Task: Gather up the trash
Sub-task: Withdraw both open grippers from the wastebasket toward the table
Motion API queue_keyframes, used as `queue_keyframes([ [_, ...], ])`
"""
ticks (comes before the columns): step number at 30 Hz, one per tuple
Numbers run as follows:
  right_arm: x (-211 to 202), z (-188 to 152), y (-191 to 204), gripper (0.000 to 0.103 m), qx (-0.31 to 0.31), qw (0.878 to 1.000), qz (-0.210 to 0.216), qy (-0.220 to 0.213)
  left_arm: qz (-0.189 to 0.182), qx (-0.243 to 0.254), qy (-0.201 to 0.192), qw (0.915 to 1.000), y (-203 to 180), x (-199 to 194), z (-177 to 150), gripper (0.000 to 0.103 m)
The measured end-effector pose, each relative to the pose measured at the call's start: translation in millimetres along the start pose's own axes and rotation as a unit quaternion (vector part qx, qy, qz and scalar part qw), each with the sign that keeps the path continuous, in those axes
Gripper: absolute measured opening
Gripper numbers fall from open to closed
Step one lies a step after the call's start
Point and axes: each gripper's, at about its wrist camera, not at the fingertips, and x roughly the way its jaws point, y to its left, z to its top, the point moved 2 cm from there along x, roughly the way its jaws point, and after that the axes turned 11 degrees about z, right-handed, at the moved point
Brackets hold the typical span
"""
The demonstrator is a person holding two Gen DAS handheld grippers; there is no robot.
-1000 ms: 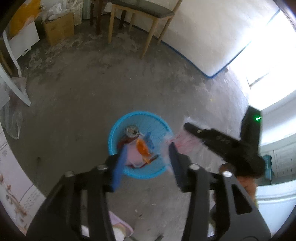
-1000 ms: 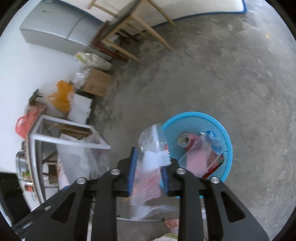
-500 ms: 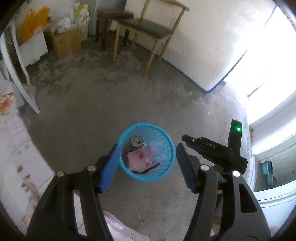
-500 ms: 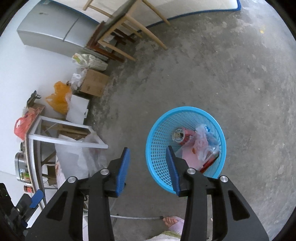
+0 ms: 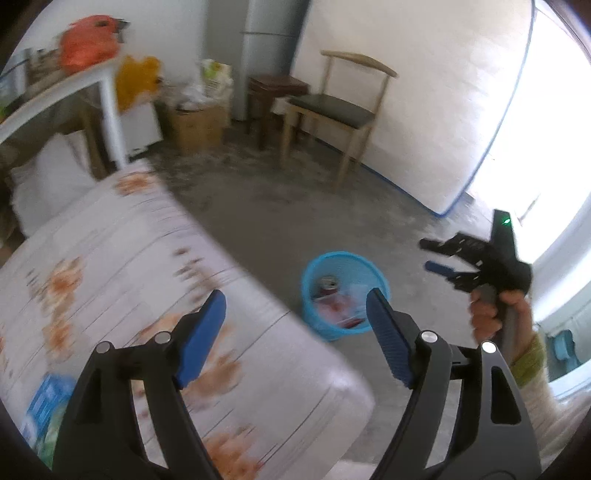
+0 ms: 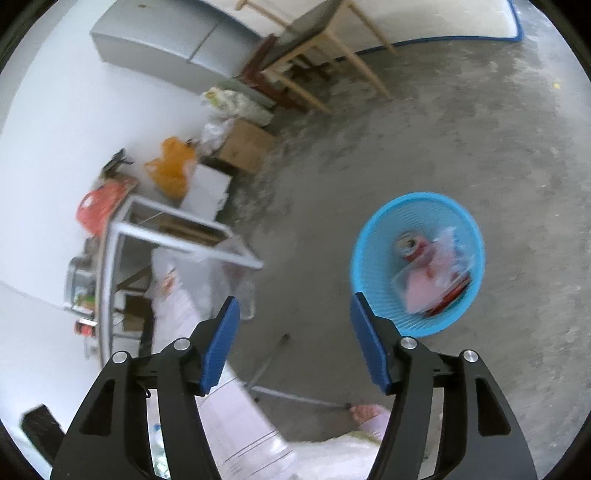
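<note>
Bare concrete floor (image 6: 461, 147) — blue basket (image 6: 373, 236)

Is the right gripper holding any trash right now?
No. The right gripper has its jaws wide apart with nothing between them, and the trash lies in the blue basket.

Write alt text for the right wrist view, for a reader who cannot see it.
An open, empty right gripper hangs over a grey concrete floor, its blue-padded jaws spread wide. To its right stands a blue basket holding a drinks can and plastic wrappers. Further back are a cardboard box, a wooden chair and a grey fridge.
</note>
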Motion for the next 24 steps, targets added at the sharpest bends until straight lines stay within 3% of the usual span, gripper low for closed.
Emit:
queue_keyframes([
  [6, 15.2, -39.7, 53.1, 0.062, -0.041, 0.997, 0.044, 0.052, 0.071, -0.076, -0.022, 0.9943, 81.4, -48.7, -62.4, 0.075],
  [10, 33.1, -65.2, 94.8, 0.062, -0.08, 0.989, 0.073, 0.095, 0.124, -0.143, -0.06, 0.9801, 134.9, -89.6, -113.1, 0.075],
  [12, 49.2, -83.2, 120.8, 0.063, -0.101, 0.983, 0.092, 0.125, 0.16, -0.172, -0.074, 0.9692, 160.2, -106.4, -138.3, 0.075],
  [18, 98.7, -133.6, 179.9, 0.064, -0.142, 0.959, 0.118, 0.213, 0.236, -0.223, -0.089, 0.9415, 227.8, -121.1, -173.0, 0.075],
  [21, 122.0, -162.6, 203.7, 0.064, -0.155, 0.947, 0.121, 0.254, 0.25, -0.241, -0.08, 0.9342, 253.0, -115.5, -180.8, 0.075],
  [24, 141.3, -192.9, 221.7, 0.064, -0.161, 0.935, 0.118, 0.294, 0.249, -0.252, -0.076, 0.9322, 273.7, -107.7, -192.2, 0.075],
])
